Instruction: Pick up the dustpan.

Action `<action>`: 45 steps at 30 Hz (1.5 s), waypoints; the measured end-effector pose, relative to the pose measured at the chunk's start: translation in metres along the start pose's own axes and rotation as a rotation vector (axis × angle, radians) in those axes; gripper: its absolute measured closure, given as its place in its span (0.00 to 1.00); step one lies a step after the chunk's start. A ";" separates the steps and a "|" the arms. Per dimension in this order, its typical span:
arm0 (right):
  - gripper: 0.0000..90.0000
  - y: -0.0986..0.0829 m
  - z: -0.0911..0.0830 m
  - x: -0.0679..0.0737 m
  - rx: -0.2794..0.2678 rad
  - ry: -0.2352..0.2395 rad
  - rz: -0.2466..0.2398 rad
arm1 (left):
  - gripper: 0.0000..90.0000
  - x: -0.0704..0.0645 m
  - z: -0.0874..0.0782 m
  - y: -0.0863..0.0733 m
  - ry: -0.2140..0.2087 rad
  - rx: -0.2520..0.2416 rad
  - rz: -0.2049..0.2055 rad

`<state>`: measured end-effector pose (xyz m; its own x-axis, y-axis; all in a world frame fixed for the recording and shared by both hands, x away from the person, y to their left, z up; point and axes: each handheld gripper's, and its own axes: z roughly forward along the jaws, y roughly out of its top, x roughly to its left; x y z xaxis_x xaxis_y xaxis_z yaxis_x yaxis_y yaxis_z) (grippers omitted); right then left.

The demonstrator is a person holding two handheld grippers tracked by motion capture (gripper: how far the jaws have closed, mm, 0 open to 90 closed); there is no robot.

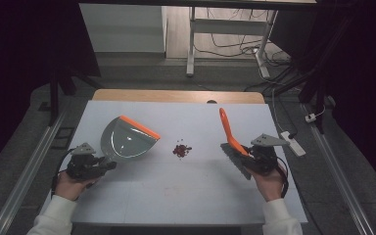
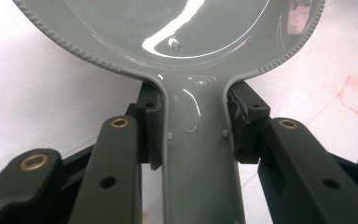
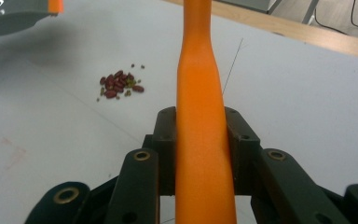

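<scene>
left gripper (image 1: 108, 165) clamped on the handle of a glossy grey plastic dustpan with an orange lip (image 1: 127, 138), pan spread on the white table (image 1: 186, 196) toward one o'clock of the jaws; right gripper (image 1: 247, 151) closed around the orange plastic handle of a small grey-bristled hand brush (image 1: 229, 132), handle rising toward twelve o'clock, bristles low by the jaws; small heap of dark red beans (image 1: 181, 150) between the two, at about ten o'clock from the right gripper, three o'clock from the pan's lip; judged slightly nearer the pan's lip than the brush.
</scene>
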<state>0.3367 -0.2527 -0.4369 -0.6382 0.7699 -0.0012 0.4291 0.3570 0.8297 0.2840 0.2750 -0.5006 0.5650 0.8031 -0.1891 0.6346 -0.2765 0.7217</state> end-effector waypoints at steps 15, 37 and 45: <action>0.78 0.014 0.008 0.005 -0.035 0.058 -0.029 | 0.69 -0.010 -0.007 0.001 -0.059 -0.008 0.105; 0.78 0.010 0.003 0.005 -0.041 0.060 -0.065 | 0.69 -0.032 -0.006 0.011 -0.150 0.066 0.296; 0.78 0.009 0.008 0.008 -0.029 0.068 -0.079 | 0.69 -0.038 0.001 0.012 -0.164 0.125 0.340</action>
<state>0.3406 -0.2387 -0.4342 -0.7119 0.7016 -0.0303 0.3575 0.3992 0.8443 0.2705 0.2405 -0.4858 0.8244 0.5624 -0.0643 0.4502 -0.5826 0.6766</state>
